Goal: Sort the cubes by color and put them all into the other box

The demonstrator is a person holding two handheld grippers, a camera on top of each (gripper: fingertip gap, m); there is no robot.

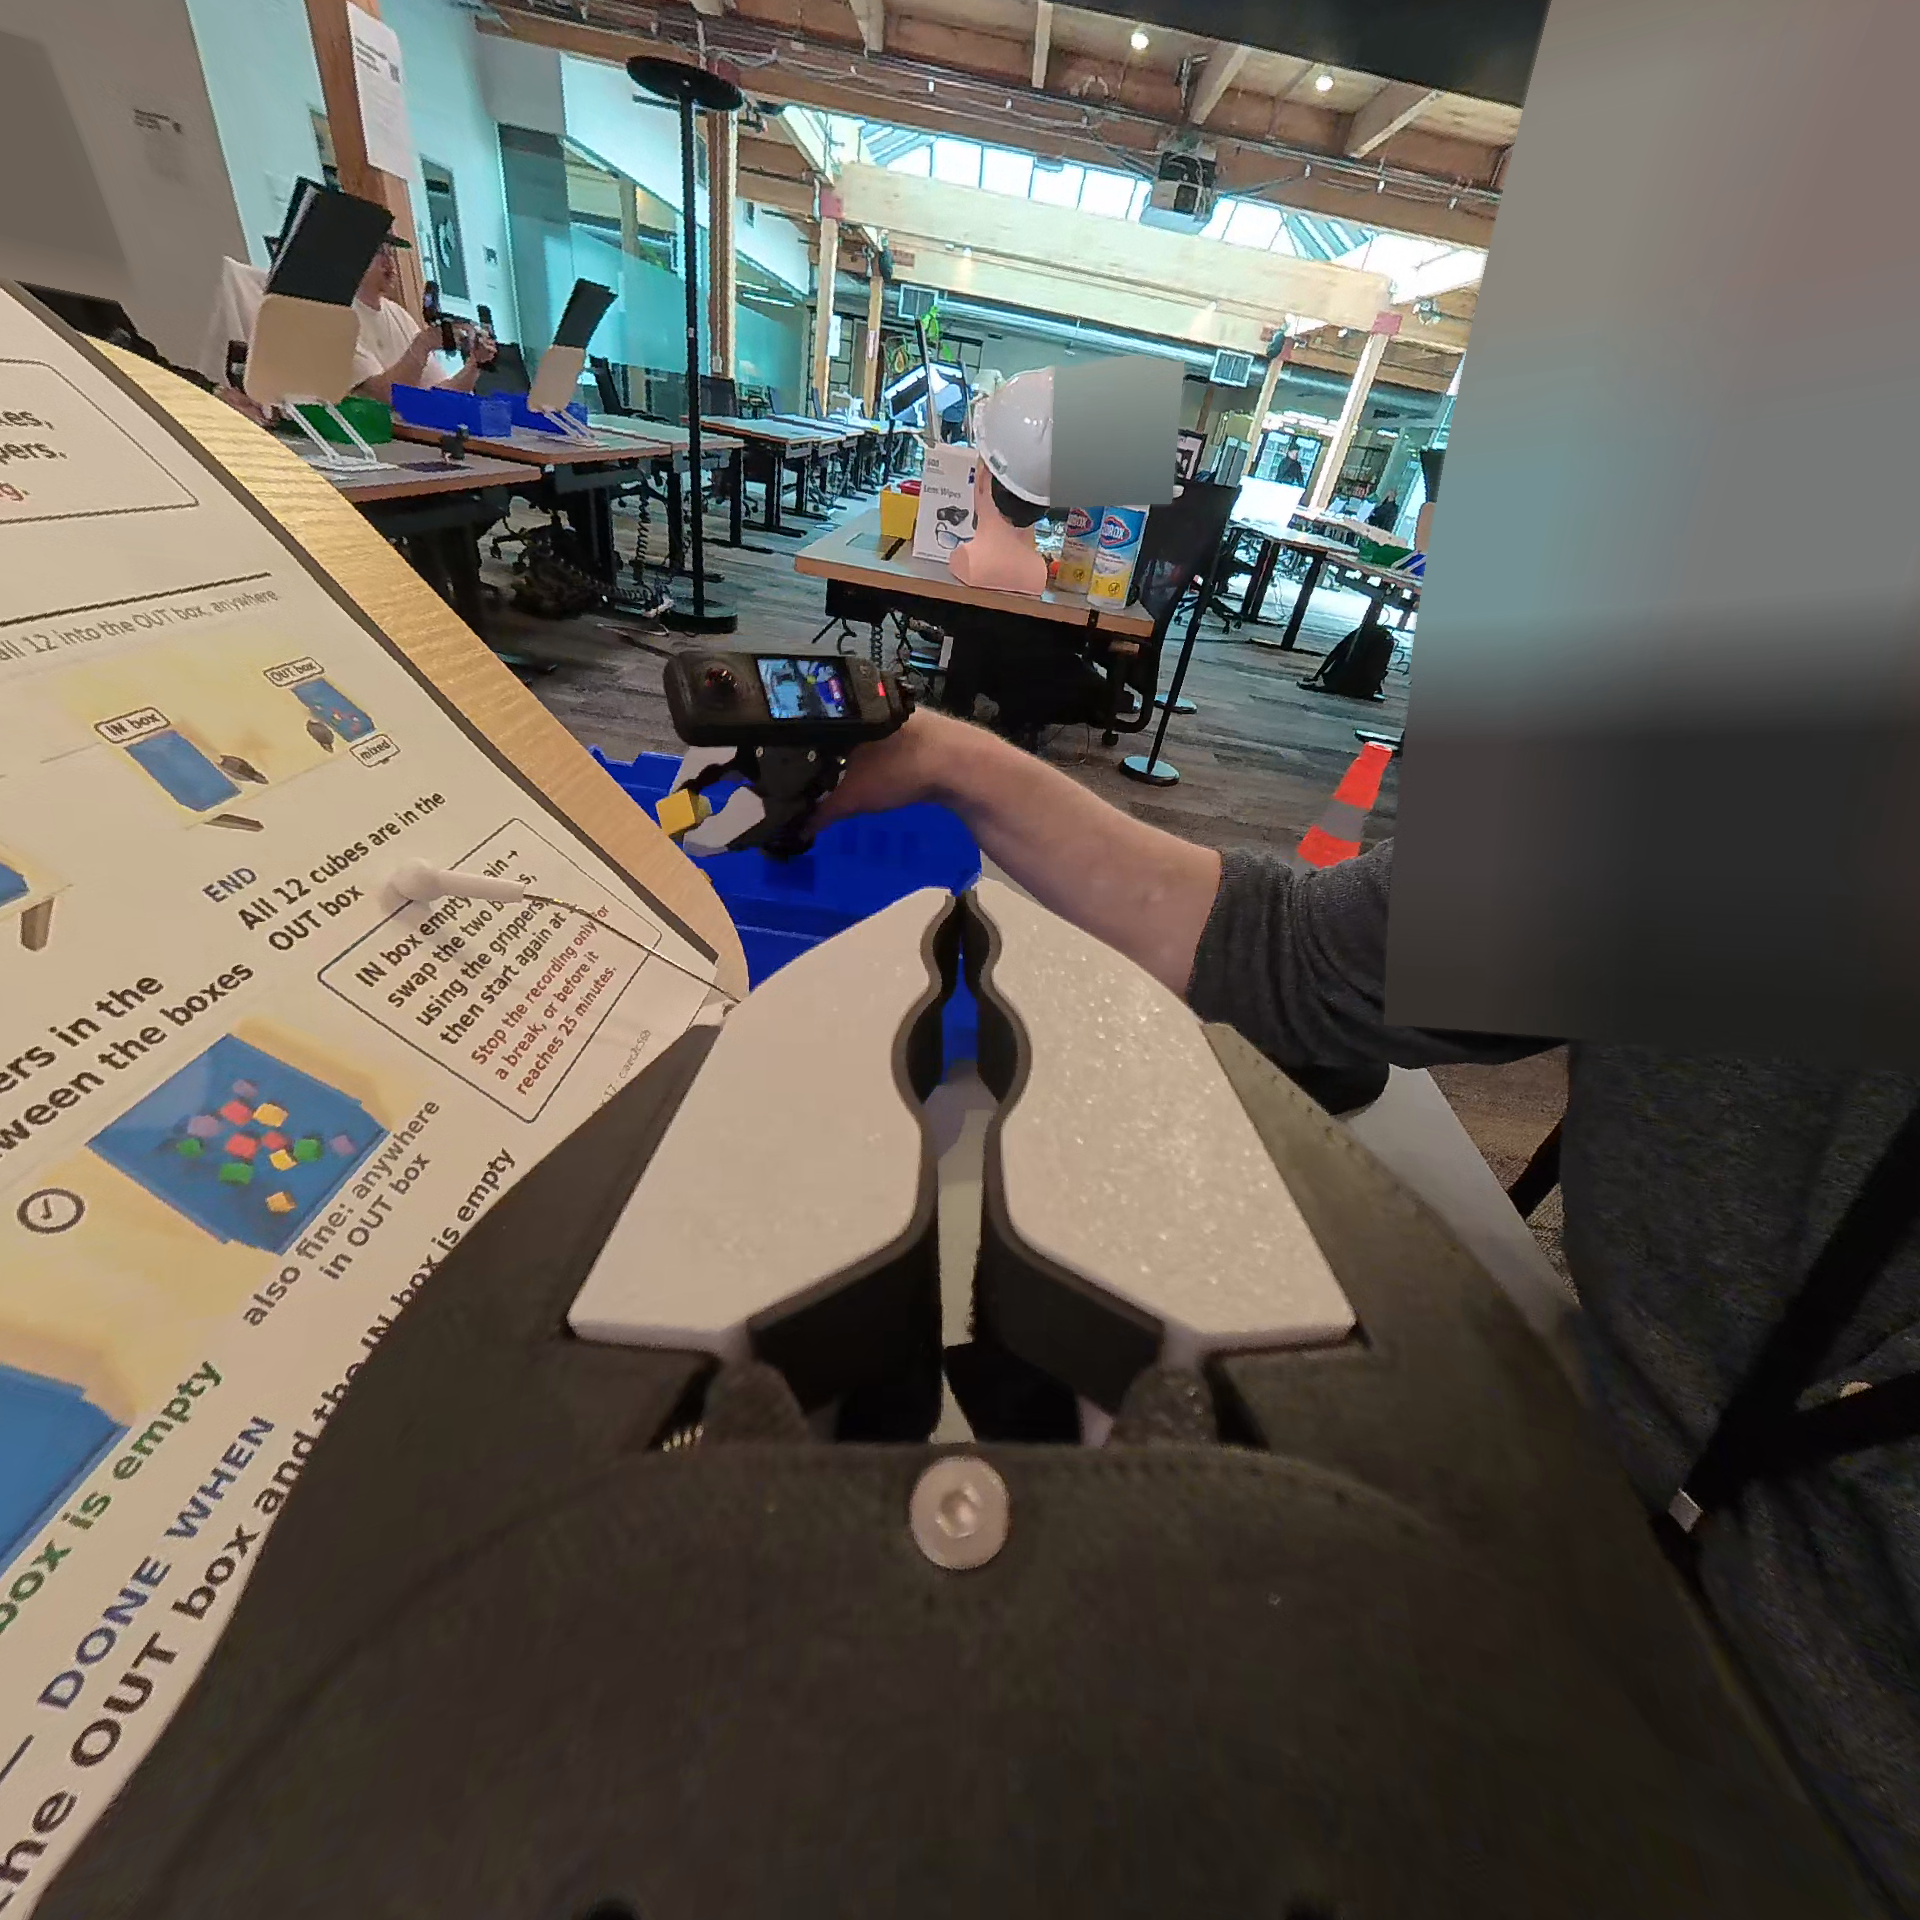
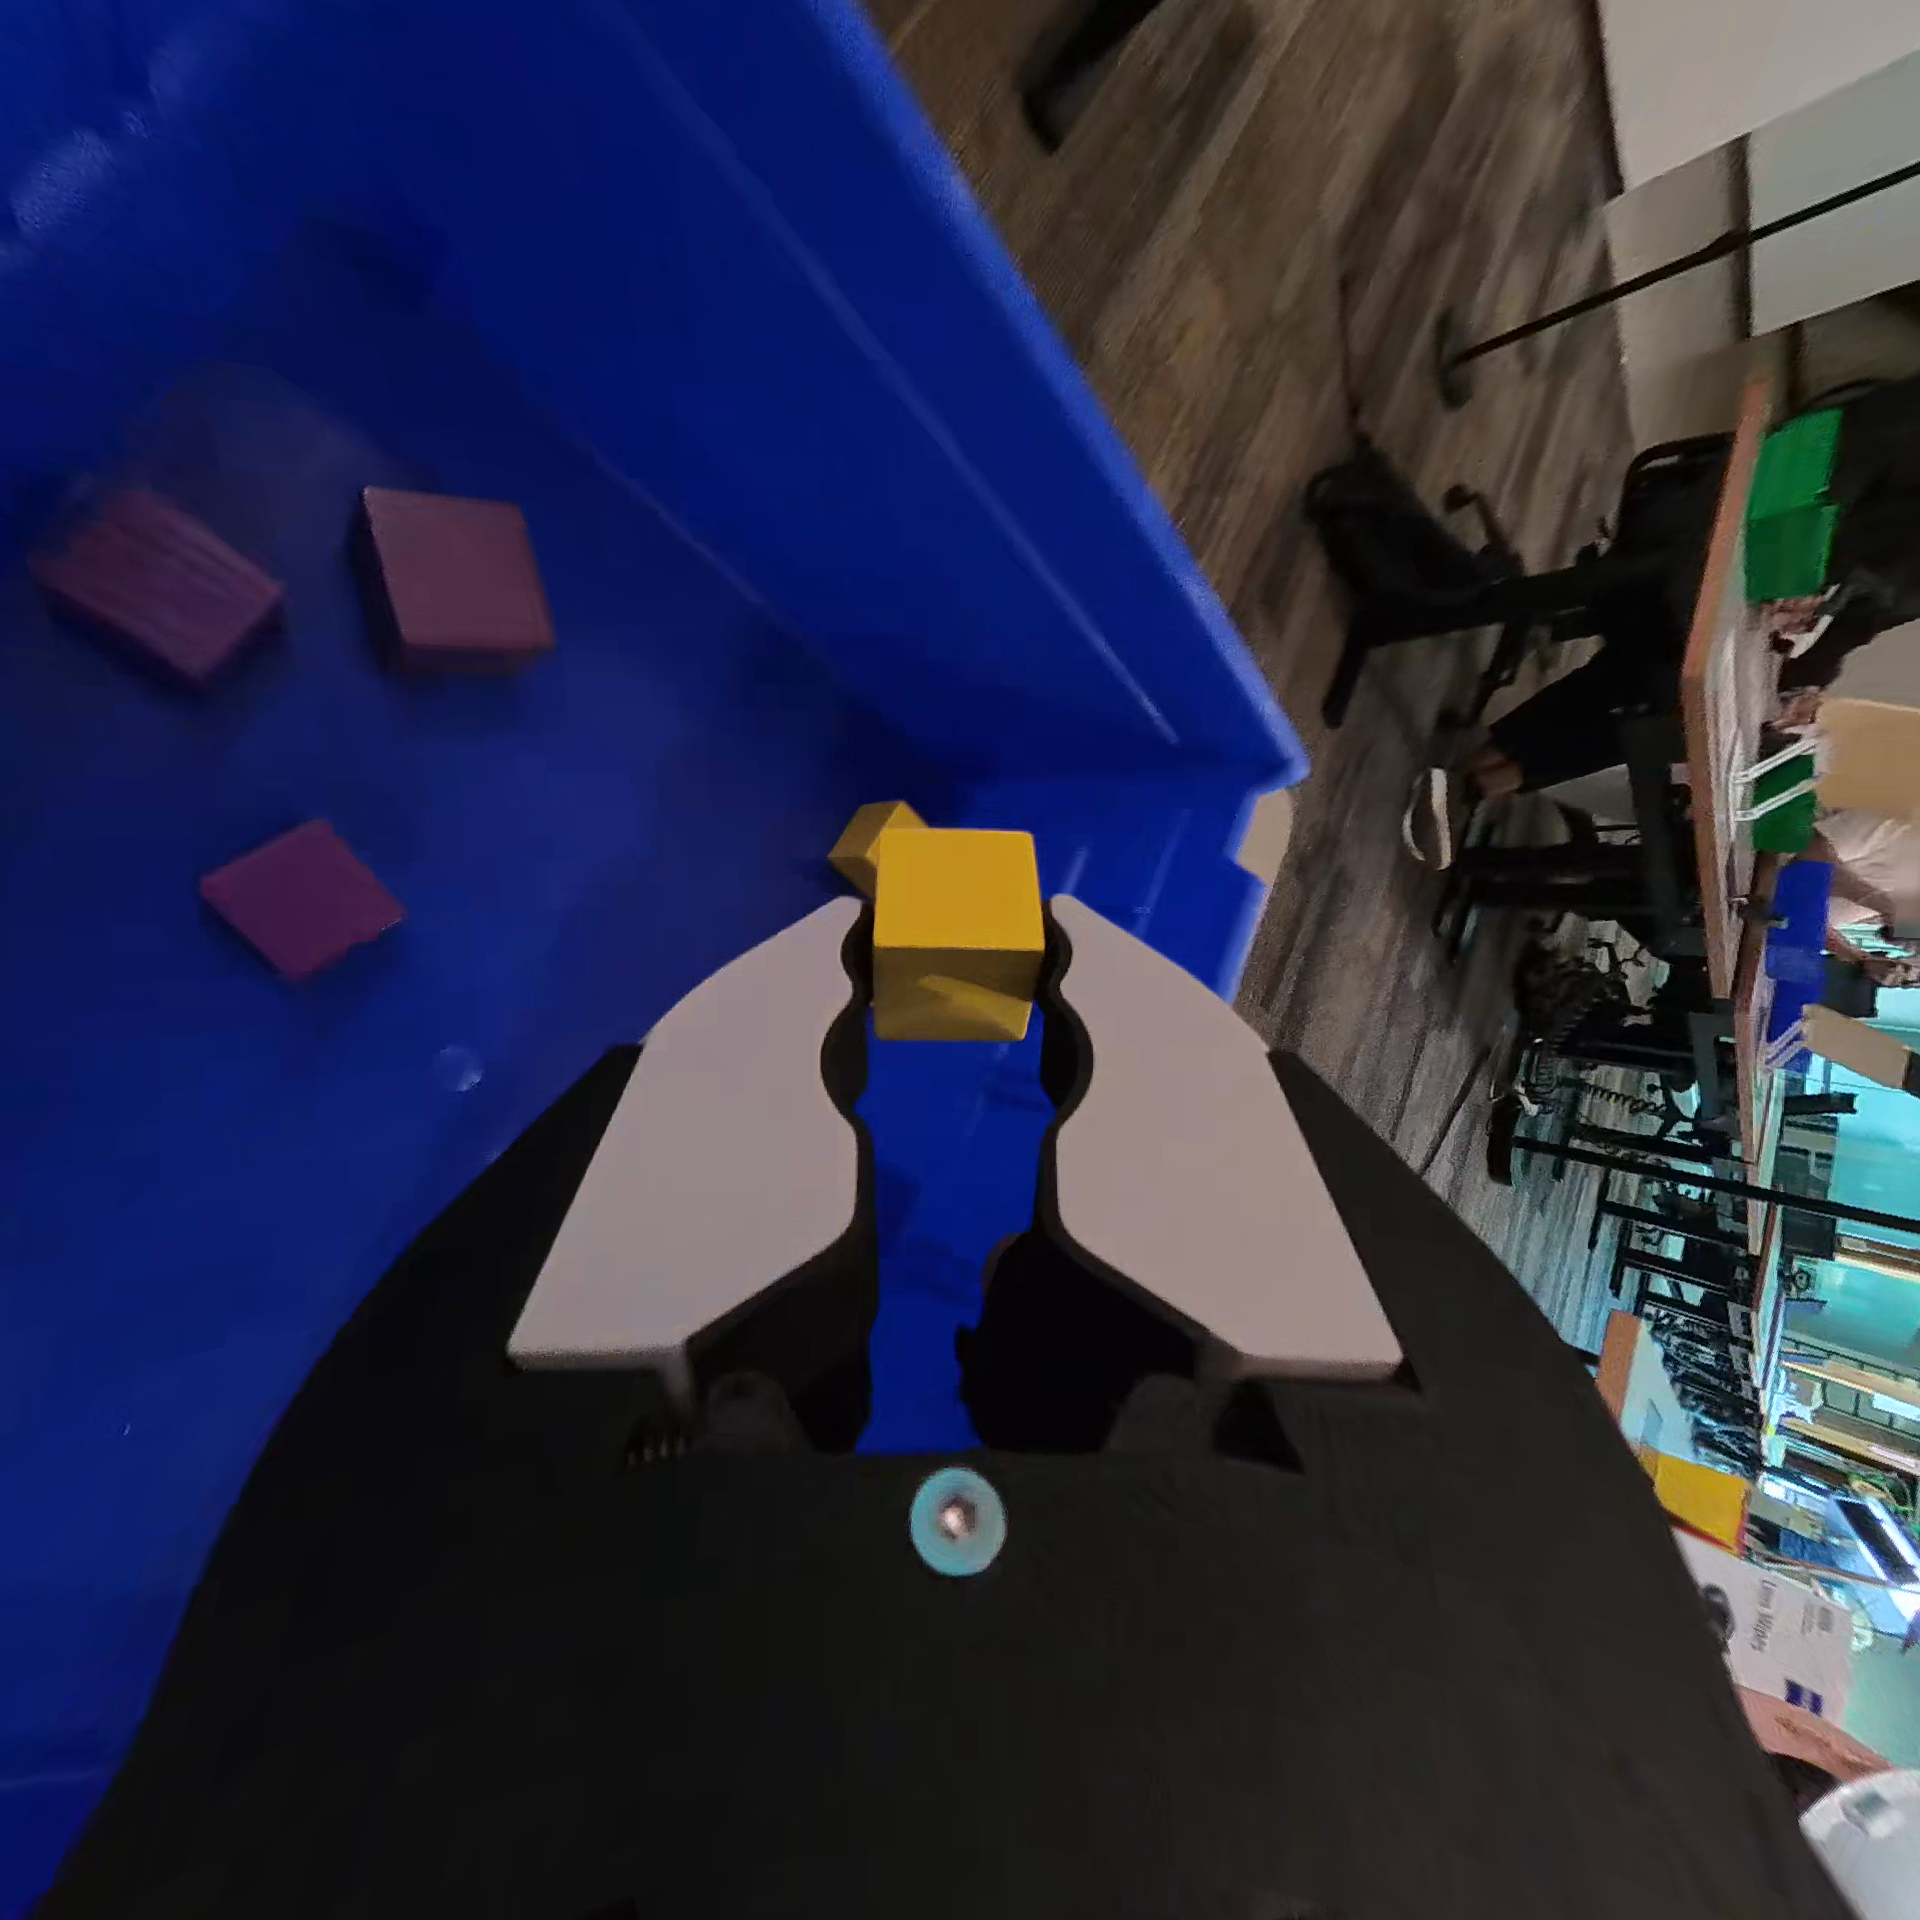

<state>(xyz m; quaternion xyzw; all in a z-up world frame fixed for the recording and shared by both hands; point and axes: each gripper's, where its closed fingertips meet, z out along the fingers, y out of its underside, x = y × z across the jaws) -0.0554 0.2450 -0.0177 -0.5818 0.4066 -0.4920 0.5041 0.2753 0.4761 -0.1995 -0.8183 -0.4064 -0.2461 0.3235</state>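
Yellow cube (image 2: pixel 956 935) | squarely clamped in right gripper (image 2: pixel 954 940) | left gripper (image 1: pixel 961 914) closed, bare

The left gripper (image 1: pixel 961 914) is pointing across a blue box (image 1: pixel 831 883), its white fingers (image 1: pixel 831 1091) closing tip to tip on nothing. Beyond it, the right gripper (image 1: pixel 698 816) is gripping a yellow cube (image 1: pixel 681 812) over that box, a bare forearm (image 1: pixel 1039 821) reaching in behind it. An instruction sheet (image 1: pixel 208 935) on a wooden board is leaning at the left.
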